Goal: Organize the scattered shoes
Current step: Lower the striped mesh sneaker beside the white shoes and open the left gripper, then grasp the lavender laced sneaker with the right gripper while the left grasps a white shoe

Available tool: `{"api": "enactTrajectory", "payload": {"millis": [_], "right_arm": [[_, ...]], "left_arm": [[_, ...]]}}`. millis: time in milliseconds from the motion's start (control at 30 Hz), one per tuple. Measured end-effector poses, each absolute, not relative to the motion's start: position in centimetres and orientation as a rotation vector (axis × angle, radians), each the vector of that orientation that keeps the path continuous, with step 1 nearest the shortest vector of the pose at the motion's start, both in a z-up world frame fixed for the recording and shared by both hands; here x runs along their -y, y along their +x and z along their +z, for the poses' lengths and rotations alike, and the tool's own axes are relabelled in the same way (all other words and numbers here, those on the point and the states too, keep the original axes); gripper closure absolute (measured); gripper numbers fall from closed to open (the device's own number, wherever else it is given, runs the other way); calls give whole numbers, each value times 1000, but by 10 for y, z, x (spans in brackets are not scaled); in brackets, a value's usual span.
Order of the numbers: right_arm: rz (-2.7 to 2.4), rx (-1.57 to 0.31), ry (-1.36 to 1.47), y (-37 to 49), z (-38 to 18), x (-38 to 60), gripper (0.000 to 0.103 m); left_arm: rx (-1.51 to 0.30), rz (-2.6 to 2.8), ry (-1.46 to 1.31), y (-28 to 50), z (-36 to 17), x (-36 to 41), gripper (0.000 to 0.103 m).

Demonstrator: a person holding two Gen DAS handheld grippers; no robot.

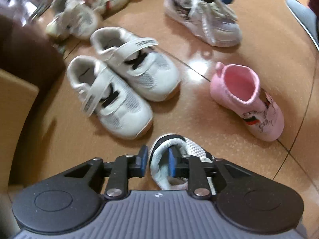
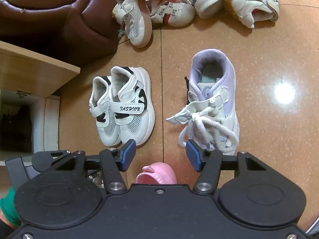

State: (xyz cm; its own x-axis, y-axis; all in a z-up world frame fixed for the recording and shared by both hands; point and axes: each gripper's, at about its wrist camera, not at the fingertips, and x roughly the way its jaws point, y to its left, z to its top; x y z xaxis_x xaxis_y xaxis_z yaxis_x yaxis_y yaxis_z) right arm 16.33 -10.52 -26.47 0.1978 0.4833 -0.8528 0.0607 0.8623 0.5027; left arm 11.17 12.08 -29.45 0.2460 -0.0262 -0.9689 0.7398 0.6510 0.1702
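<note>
Left wrist: claw [image 1: 157, 160] astride shoe [image 1: 175, 159] collar.

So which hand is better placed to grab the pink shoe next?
Probably right: the right gripper hangs open just over the pink shoe, while the left gripper straddles the heel of a small white shoe.

The right gripper [image 2: 160, 155] hangs with jaws apart over the tan floor [image 2: 269, 59], between a neat white pair of shoes [image 2: 121, 107] and a lavender sneaker [image 2: 214, 101], with nothing between its pads.

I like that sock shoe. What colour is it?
Pink sock shoe, clearest in the left wrist view.
</note>
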Motion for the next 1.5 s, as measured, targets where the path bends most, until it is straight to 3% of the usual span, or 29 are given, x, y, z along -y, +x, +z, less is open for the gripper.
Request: {"api": "enactTrajectory", "payload": {"millis": [133, 200, 233, 267, 767, 1067, 1500], "right_arm": [[320, -1329, 497, 165, -249, 110, 42], [321, -1314, 497, 166, -240, 114, 36], [320, -1306, 494, 166, -234, 116, 33], [321, -1300, 488, 167, -229, 118, 30], [349, -1083, 241, 202, -142, 193, 27], [337, -1057, 129, 264, -182, 196, 29], [180, -1060, 326, 341, -249, 224, 34]], "left_arm": [[-1202, -491, 629, 115, -262, -133, 79], [-1175, -406, 599, 119, -246, -139, 63], [-1149, -363, 561, 121, -232, -140, 45], [-1128, -337, 525, 122, -223, -141, 41], [-854, -100, 179, 195, -156, -82, 41], [-790, -17, -7, 268, -178, -85, 41], [-828, 140, -159, 333, -255, -97, 41]]}}
